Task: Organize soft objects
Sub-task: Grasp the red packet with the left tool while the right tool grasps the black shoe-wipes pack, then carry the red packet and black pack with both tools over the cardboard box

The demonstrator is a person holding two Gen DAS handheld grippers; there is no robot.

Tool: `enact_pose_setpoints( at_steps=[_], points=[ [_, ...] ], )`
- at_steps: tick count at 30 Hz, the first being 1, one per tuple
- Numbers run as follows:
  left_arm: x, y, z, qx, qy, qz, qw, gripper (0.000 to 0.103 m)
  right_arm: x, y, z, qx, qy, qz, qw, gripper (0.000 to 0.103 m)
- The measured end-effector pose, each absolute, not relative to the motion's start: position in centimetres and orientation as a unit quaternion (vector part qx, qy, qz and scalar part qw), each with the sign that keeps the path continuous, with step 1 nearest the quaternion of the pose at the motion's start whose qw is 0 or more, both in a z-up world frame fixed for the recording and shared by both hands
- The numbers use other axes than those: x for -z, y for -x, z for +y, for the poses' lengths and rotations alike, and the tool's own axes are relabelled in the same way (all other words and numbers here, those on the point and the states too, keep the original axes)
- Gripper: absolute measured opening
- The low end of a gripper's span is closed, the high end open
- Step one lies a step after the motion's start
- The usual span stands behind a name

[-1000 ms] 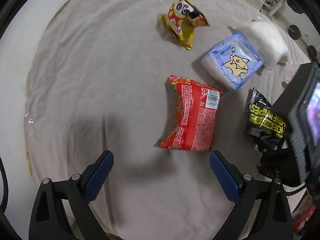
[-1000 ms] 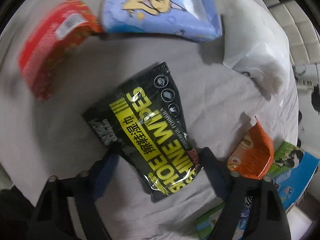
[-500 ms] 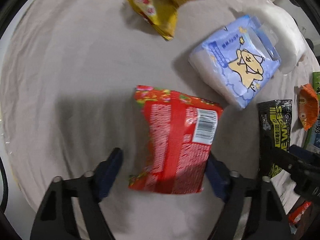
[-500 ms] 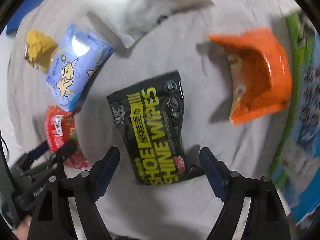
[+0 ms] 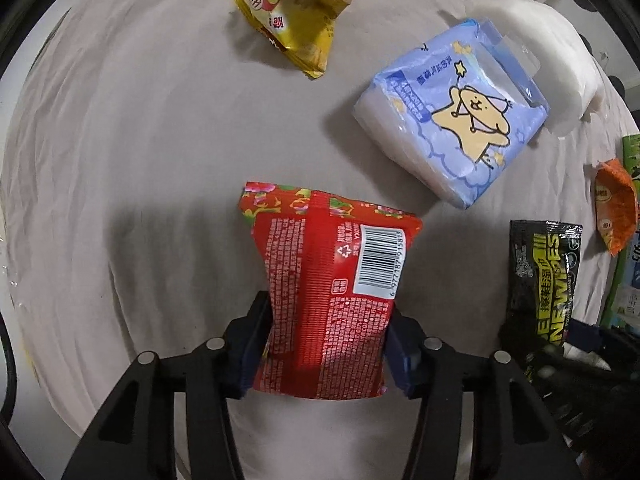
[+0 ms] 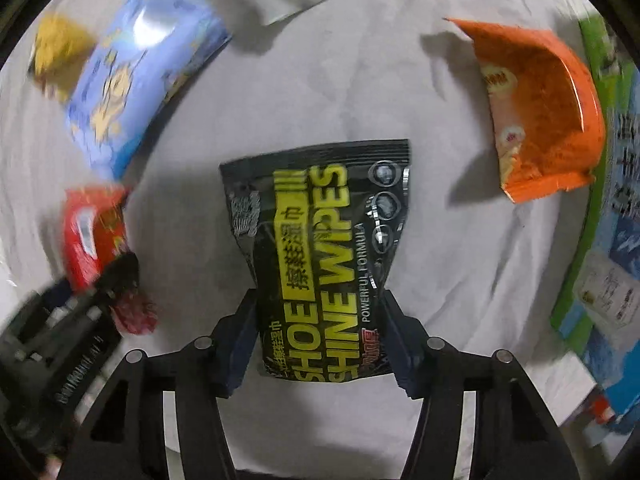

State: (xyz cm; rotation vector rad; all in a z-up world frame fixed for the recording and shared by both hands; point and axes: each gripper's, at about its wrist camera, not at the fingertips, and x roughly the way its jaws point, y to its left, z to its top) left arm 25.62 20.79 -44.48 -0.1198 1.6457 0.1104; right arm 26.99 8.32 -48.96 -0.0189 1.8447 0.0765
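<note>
- the left gripper [image 5: 326, 350] has both pads pressed into the sides of the red snack packet [image 5: 334, 288]; the packet is pinched in at its lower half and lies barcode side up.
- the packet's far end sticks out ahead of the pads over the beige cloth [image 5: 140, 140].
- ahead and to the right of that gripper lies the blue tissue pack [image 5: 452, 120], with a white soft pack [image 5: 548, 60] just behind it.
- straight ahead and farther off sits the yellow snack bag [image 5: 300, 20].
- the right gripper [image 6: 320, 338] is squeezed onto the black shoe wipes pouch [image 6: 320, 260], which narrows where the pads bite.
- ahead and right of it lies the orange packet [image 6: 544, 116], curled up on one edge.
- at its left the view is blurred; the red packet there seems to be the one held by the other tool.
</note>
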Motion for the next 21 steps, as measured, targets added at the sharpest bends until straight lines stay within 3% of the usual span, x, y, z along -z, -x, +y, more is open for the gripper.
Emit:
enact_pose_setpoints(
  at_steps=[9,21],
  points=[
    [43.7,-24.8,21.7,-0.062,0.057,0.724,0.684,0.044,50.6,-23.7,12.3,-0.012,0.031,0.783,0.621,0.05],
    [37.7,-23.2,19.5,-0.038,0.071,0.687,0.722,0.043,41.9,-24.0,6.3,-0.055,0.002,0.753,0.656,0.048]
  ],
)
